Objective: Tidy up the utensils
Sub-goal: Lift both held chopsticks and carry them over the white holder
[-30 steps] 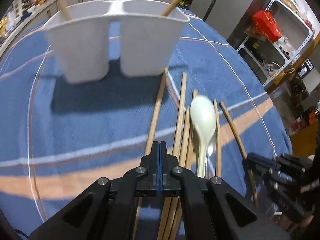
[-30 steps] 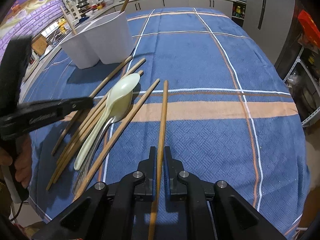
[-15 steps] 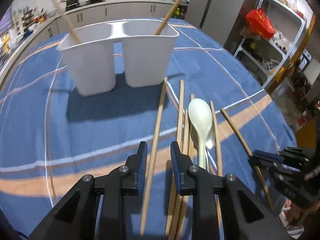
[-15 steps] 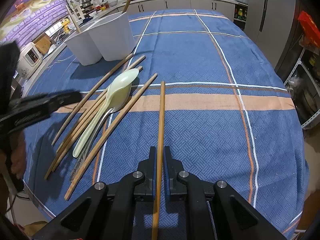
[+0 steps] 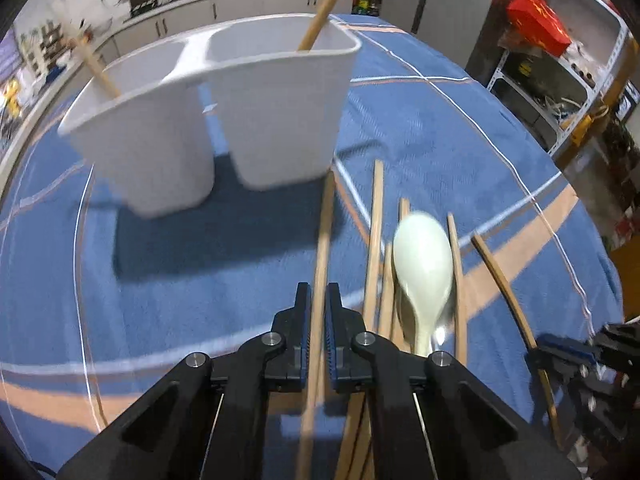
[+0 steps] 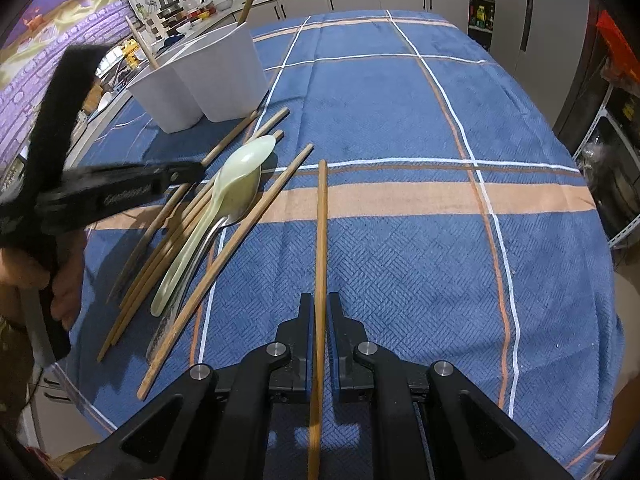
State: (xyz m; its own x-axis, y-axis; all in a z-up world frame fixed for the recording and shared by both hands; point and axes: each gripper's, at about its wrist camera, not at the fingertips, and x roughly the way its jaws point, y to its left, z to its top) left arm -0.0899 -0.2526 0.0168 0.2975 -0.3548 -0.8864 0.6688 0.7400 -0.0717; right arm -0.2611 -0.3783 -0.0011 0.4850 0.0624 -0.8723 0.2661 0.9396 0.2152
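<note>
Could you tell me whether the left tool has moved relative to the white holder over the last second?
Yes. The left tool now straddles a chopstick, its jaws closing on it; a second ago it sat shut beside that chopstick. The white holder also looms nearer.

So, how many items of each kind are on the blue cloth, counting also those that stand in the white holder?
Wooden chopsticks lying on the cloth, such as this one: 6
Wooden chopsticks standing in the white holder, such as this one: 2
Spoons: 2 (pale green spoon, metal spoon under it)
White holder: 1
Total: 11
</note>
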